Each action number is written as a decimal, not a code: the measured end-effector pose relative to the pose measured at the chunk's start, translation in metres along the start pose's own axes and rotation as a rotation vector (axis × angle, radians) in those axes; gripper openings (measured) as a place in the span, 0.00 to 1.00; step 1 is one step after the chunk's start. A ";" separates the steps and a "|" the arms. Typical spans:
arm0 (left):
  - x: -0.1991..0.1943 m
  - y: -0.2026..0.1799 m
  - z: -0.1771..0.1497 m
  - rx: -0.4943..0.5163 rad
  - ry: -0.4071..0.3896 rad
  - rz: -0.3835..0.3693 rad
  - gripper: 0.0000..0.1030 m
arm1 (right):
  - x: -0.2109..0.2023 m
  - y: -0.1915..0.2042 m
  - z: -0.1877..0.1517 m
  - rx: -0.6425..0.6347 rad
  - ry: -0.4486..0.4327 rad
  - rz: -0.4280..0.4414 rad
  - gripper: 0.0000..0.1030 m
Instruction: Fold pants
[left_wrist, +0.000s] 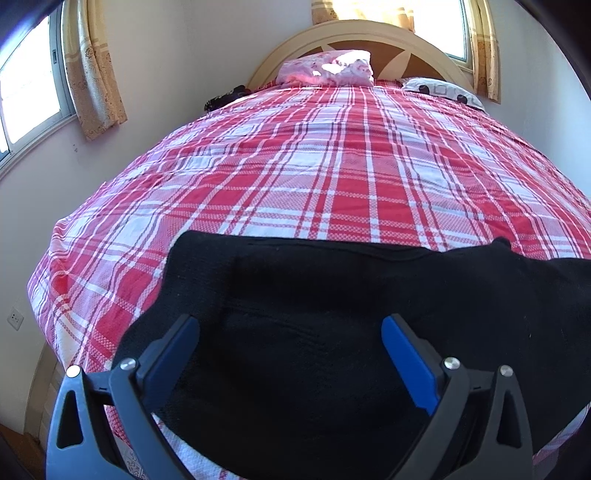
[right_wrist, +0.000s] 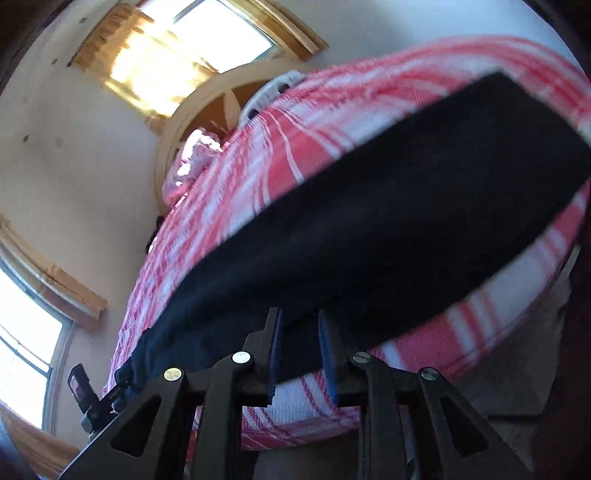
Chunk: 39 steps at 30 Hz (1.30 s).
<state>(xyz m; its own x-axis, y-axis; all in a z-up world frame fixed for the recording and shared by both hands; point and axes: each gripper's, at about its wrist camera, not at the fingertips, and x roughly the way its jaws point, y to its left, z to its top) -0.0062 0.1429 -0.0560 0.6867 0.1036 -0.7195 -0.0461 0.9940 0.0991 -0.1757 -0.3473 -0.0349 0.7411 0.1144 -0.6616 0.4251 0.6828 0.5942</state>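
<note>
Black pants (left_wrist: 332, 314) lie on the near end of a bed with a red and white plaid sheet (left_wrist: 314, 166). My left gripper (left_wrist: 290, 328) is open, its blue pads spread wide just above the pants' left part, holding nothing. In the blurred, tilted right wrist view the pants (right_wrist: 388, 229) stretch as a long dark band across the sheet (right_wrist: 280, 155). My right gripper (right_wrist: 300, 325) has its jaws nearly together on the near edge of the pants, with dark cloth between the blue pads.
A pink pillow (left_wrist: 328, 68) and a white patterned pillow (left_wrist: 443, 92) lie by the curved headboard (left_wrist: 354, 31). Dark clothing (left_wrist: 225, 98) sits at the bed's far left edge. Windows with beige curtains (left_wrist: 92, 70) flank the bed. A wall socket (left_wrist: 15, 317) is low left.
</note>
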 end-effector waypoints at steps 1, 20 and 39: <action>-0.001 0.002 -0.002 0.004 -0.009 0.002 0.99 | 0.006 -0.002 -0.003 0.029 0.005 0.007 0.21; 0.001 0.032 -0.006 -0.006 -0.034 0.030 1.00 | 0.013 0.054 -0.025 -0.019 -0.016 0.076 0.04; -0.019 0.046 -0.003 -0.017 -0.082 0.033 1.00 | 0.039 0.141 -0.064 -0.466 0.130 0.109 0.05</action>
<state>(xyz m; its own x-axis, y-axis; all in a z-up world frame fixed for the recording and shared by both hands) -0.0240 0.1870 -0.0398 0.7414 0.1338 -0.6575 -0.0818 0.9906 0.1093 -0.1198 -0.2003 -0.0065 0.6849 0.2721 -0.6759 0.0487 0.9085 0.4151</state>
